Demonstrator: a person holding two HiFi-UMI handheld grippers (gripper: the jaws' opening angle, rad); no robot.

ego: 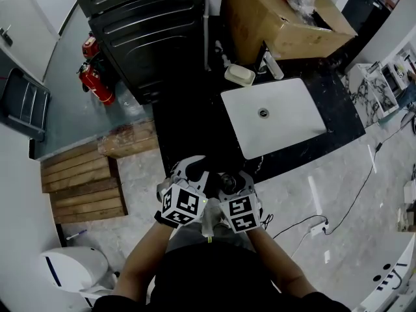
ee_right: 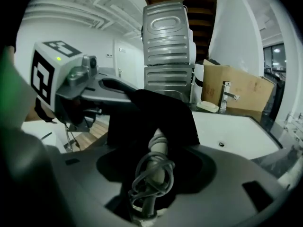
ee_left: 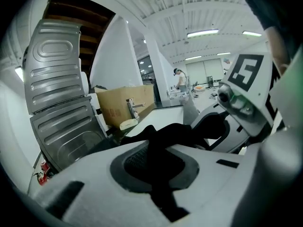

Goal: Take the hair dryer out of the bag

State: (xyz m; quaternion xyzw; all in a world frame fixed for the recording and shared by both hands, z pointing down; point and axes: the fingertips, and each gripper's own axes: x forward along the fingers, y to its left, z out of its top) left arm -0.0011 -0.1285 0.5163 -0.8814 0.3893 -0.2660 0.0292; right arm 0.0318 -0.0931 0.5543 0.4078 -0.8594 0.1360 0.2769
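In the right gripper view a black bag (ee_right: 151, 112) hangs in front of me, and the hair dryer's pale handle (ee_right: 154, 167), wound with its grey cord, sticks out of it. The handle lies in the gap of my right gripper (ee_right: 151, 193), whose jaws stand wide and open around it. My left gripper (ee_left: 158, 174) is shut on a fold of the black bag (ee_left: 165, 136) and holds it up. In the head view both grippers sit close together below the counter, the left gripper (ego: 188, 171) beside the right gripper (ego: 237, 182). The dryer's body is hidden inside the bag.
A white sink basin (ego: 273, 116) is set in a black counter (ego: 195, 122) just ahead, with a soap dish (ego: 239, 75) and a cardboard box (ego: 279, 12) behind it. A dark ribbed appliance (ego: 149, 25) stands at the back left, wooden pallets (ego: 84, 181) on the left floor, a cable (ego: 318, 226) on the right.
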